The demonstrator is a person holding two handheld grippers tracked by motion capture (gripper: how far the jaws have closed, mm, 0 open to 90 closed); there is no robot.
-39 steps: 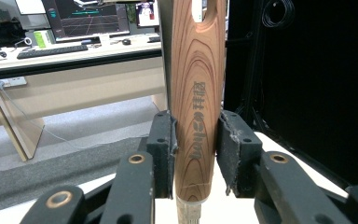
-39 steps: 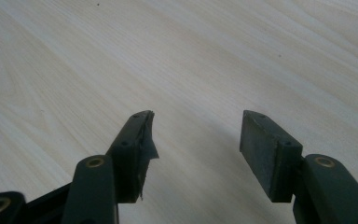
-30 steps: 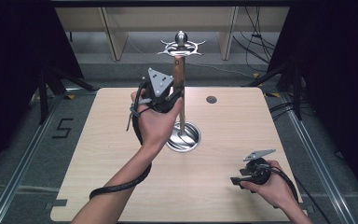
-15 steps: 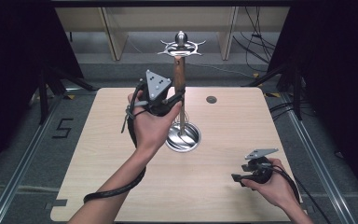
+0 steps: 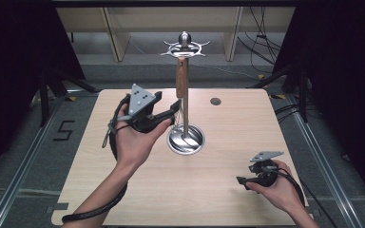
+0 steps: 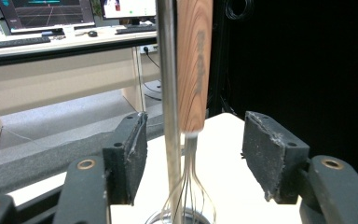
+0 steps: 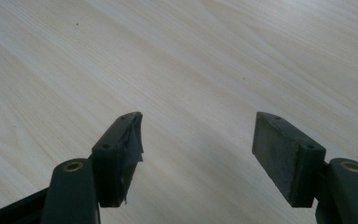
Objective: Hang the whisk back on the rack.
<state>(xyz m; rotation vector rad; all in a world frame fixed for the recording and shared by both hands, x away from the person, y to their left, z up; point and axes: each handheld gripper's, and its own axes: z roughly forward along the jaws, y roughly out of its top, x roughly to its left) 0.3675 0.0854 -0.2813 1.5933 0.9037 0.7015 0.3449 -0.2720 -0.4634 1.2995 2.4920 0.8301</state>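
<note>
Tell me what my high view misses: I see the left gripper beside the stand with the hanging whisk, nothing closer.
Observer: The left gripper is open; its jaws have just been opening, and the whisk's wooden handle hangs between the pads, touched by neither.
Operator: Report on the pole.
Observer: The stand's metal pole also sits between the pads, left of the handle.
Operator: Now the right gripper.
Observer: The right gripper is open over bare table, nothing between its pads.

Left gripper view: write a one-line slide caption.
Open left gripper frames a wooden-handled whisk hanging beside the stand's steel pole.
</note>
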